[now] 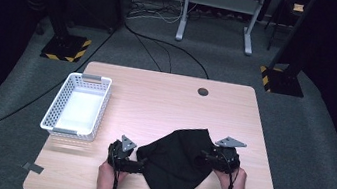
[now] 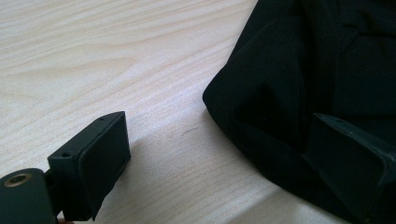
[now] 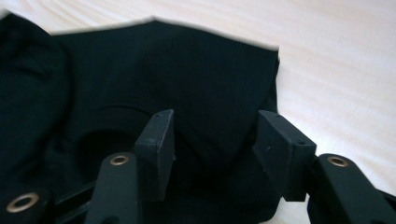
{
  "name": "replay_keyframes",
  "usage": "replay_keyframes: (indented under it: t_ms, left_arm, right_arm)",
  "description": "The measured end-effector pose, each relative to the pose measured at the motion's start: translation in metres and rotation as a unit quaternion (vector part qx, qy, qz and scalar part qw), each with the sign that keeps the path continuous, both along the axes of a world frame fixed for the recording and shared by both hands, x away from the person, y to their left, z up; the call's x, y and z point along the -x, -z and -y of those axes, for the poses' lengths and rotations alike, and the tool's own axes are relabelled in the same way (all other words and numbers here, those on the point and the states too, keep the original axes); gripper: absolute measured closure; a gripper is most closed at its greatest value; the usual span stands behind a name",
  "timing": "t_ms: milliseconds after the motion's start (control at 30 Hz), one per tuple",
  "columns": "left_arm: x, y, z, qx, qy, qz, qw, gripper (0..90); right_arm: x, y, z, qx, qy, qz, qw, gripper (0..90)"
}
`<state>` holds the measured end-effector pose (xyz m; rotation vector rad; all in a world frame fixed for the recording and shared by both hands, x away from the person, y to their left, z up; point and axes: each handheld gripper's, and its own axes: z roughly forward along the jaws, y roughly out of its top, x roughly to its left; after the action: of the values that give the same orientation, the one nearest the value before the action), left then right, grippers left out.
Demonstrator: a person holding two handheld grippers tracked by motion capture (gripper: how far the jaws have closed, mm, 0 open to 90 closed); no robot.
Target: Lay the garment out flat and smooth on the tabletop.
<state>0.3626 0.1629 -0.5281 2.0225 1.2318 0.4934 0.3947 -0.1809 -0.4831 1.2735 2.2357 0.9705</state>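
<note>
Jaws of the right gripper stand spread above the crumpled black cloth, pinching nothing; the hand holds it low, pointing inward. The left gripper gapes wide — one jaw over bare wood, the other at the cloth's edge. Farther off sits a white perforated plastic basket on the pale wooden table.

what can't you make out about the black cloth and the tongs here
- Black cloth, high view: folds and garment type lost in dark fabric; its near tip meets the table edge.
- Left tongs, left gripper view: one jaw merges with the cloth, so contact is unclear.
- Right tongs, right gripper view: open over the cloth; the far cloth edge is blurred.
- White basket, high view: contents washed out by glare.
</note>
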Motion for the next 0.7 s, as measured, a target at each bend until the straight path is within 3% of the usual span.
replay_keyframes:
  t_ms: [167, 300, 433, 600, 700]
  left_arm:
    - [0.000, 0.000, 0.000, 0.000, 0.000, 0.000, 1.0000, 6.9]
    - [0.000, 0.000, 0.000, 0.000, 0.000, 0.000, 1.0000, 7.0]
    - [0.000, 0.000, 0.000, 0.000, 0.000, 0.000, 1.0000, 7.0]
    - [0.000, 0.000, 0.000, 0.000, 0.000, 0.000, 1.0000, 7.0]
    - [0.000, 0.000, 0.000, 0.000, 0.000, 0.000, 1.0000, 7.0]
  right_arm:
    - [-0.013, 0.022, 0.003, -0.017, 0.010, -0.046, 0.9988, 44.4]
    - [-0.017, 0.029, 0.004, -0.042, -0.006, -0.051, 0.9978, 62.5]
    - [-0.017, 0.022, 0.002, -0.032, -0.008, -0.039, 0.9987, 80.1]
    - [-0.023, 0.005, 0.002, 0.007, 0.005, 0.001, 1.0000, 82.6]
    - [-0.030, -0.008, 0.004, 0.018, 0.015, 0.019, 0.9995, 82.7]
